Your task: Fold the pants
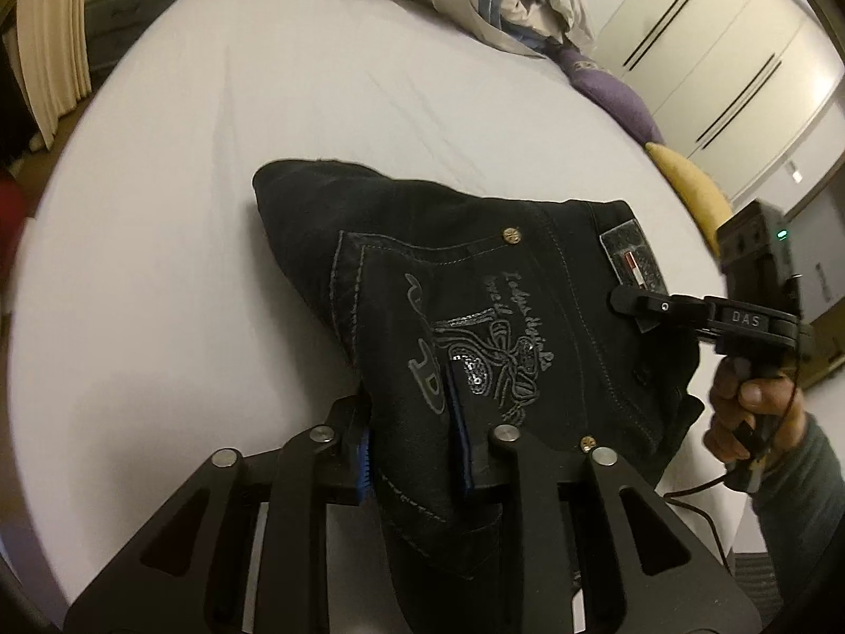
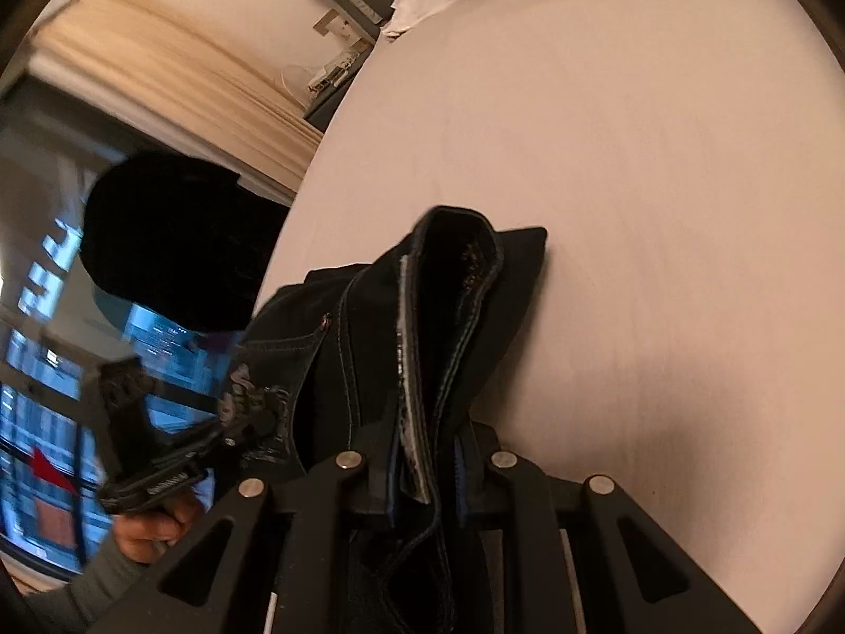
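Both jaws of the left gripper [image 1: 409, 436] pinch the folded black pants [image 1: 475, 290]; right gripper [image 2: 425, 467] clamps their waistband, long axis stretching ahead.

- Lettering "DAS" in white capitals on the black body of the right gripper [image 1: 628, 302], left wrist view.
- Cursive embroidered lines on the back pocket of the pants [image 1: 475, 306]; letters too stylised to read with certainty.
- Small red, white and dark striped tab on the waistband patch [image 1: 631, 260]; no legible wording.
- Nothing legible in the right wrist view.
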A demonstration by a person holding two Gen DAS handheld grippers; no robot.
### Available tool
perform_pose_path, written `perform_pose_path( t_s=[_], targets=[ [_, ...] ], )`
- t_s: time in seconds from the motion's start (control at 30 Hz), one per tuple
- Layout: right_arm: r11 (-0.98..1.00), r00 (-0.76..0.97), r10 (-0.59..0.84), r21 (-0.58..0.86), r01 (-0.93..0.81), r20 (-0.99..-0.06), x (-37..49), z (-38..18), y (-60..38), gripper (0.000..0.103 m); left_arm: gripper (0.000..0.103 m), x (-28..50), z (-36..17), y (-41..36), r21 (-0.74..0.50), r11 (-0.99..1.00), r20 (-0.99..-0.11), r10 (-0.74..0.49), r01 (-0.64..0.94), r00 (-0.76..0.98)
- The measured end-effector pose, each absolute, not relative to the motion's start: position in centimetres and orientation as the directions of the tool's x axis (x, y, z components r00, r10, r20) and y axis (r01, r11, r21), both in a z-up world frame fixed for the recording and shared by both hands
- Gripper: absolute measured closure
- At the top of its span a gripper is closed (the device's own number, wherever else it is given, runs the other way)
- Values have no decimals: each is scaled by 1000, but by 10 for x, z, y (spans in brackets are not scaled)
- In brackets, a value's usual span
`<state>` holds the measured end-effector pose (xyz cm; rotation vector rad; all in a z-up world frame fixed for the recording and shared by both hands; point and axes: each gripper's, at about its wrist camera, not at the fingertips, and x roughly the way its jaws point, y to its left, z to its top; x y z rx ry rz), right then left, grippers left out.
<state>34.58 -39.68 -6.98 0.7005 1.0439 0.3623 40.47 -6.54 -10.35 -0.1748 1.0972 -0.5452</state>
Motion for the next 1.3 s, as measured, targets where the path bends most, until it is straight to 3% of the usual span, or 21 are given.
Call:
perform_pose_path(
  t_s=[0.03,0.1,0.27,0.33,0.4,0.5,0.6,0.7,0.83,0.93,1.13,1.23,1.3],
  targets=[
    [725,469,586,686,60,-660,346,-75,-399,70,73,403,-107,-60,-404,853,-791,-507,330,342],
    [685,479,614,725,70,-627,341,-85,-405,69,62,398,-115,-55,-403,857,-789,-503,321,353],
    [659,520,613,748,79,-595,324,-82,-400,56,53,383,-119,-55,-385,865,-776,-492,323,395],
    [662,556,586,744,90,-589,315,-73,-402,38,43,380,-116,-54,-334,887,-783,-450,319,429],
    [676,605,539,729,104,-587,298,-60,-407,31,39,368,-107,-47,-308,902,-778,-422,303,466],
    [713,645,464,688,134,-607,266,-40,-413,30,27,343,-87,-32,-264,929,-752,-366,257,549],
    [762,705,370,631,142,-605,233,-8,-413,26,14,307,-48,-22,-186,957,-680,-290,224,673],
    [841,779,243,526,128,-578,198,37,-397,17,0,260,7,-23,-62,984,-531,-176,169,829],
    [928,875,96,360,94,-475,152,103,-351,0,0,189,70,-23,81,996,-294,-20,46,956],
    [964,938,10,252,83,-348,119,144,-324,0,0,149,113,-26,115,992,-205,79,-56,975],
    [987,971,-75,123,104,-226,62,202,-292,0,0,90,166,-22,134,989,-191,85,-60,978],
    [987,964,-67,122,101,-259,47,216,-284,0,0,64,184,-12,133,986,-183,120,-96,976],
    [984,943,-48,149,102,-330,45,218,-282,0,0,54,190,-9,99,990,-228,123,-103,966]
  ],
)
